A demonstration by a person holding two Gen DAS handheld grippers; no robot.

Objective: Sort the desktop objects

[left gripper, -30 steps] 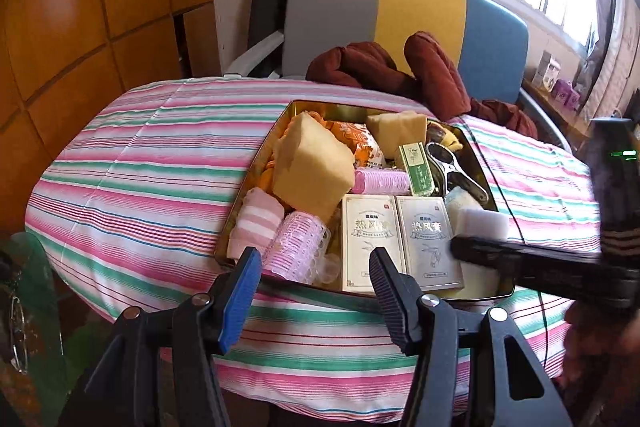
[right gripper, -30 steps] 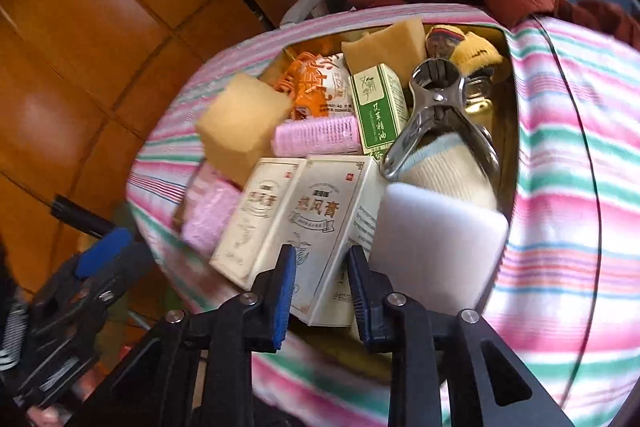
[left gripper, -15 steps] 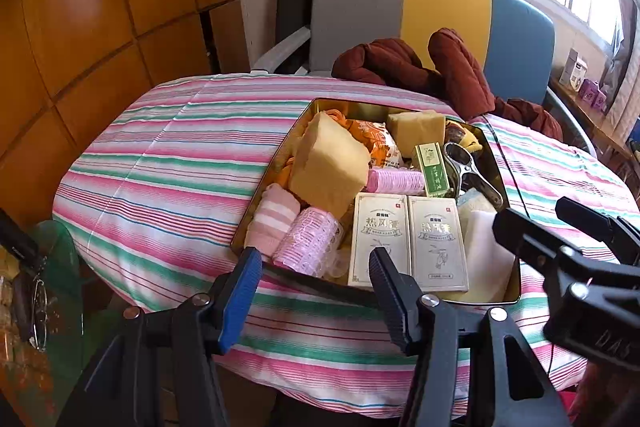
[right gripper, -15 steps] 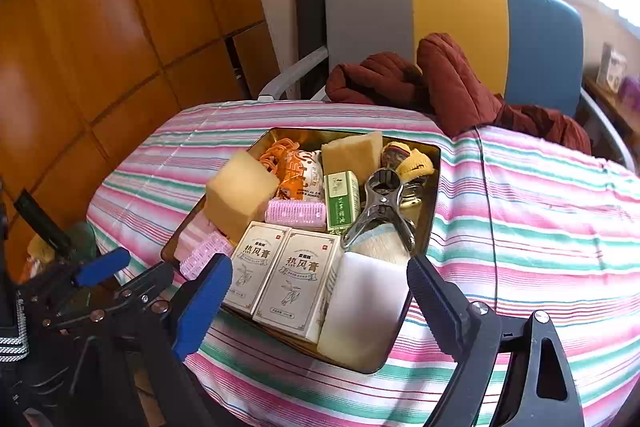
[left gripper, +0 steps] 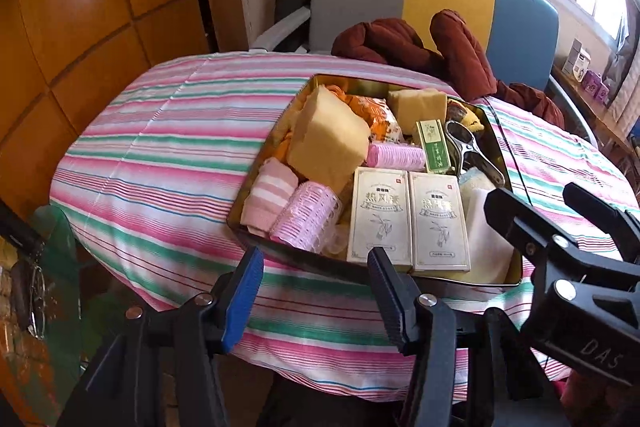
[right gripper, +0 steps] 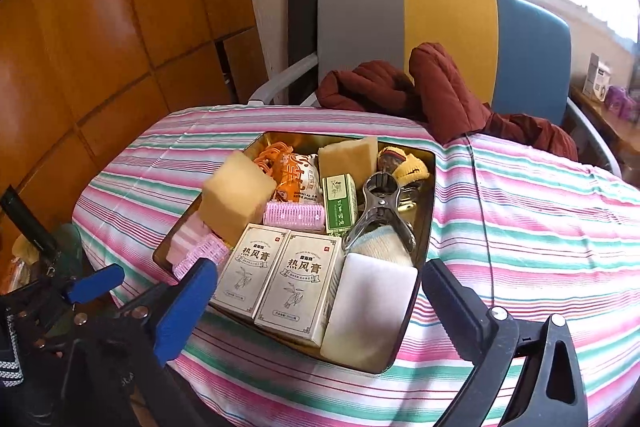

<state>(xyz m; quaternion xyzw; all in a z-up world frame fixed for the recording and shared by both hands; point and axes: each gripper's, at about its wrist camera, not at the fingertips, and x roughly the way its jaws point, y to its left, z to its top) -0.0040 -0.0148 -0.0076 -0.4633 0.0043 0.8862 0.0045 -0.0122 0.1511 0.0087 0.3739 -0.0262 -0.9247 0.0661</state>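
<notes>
A gold tin tray (right gripper: 427,227) on the striped table holds two cream boxes (right gripper: 280,279), a white foam block (right gripper: 368,311), yellow sponges (right gripper: 236,195), pink hair rollers (right gripper: 294,215), a green box (right gripper: 340,203) and a metal clip (right gripper: 380,199). My right gripper (right gripper: 318,269) hovers before the tray's near edge, its jaws opening wide with nothing gripped. My left gripper (left gripper: 314,259) hangs over the near table edge in front of the tray (left gripper: 516,267), its jaws closing a little and empty. The right gripper (left gripper: 532,195) shows at the left wrist view's right side.
A striped cloth (right gripper: 540,227) covers the round table. A maroon jacket (right gripper: 440,95) lies at the far edge against a grey, yellow and blue chair (right gripper: 440,19). A black cable (right gripper: 480,219) runs over the cloth right of the tray. Wooden panels (right gripper: 100,47) stand left.
My right gripper drew back and up from the tray's near corner and went from nearly shut to wide open. The left gripper stayed where it was.
</notes>
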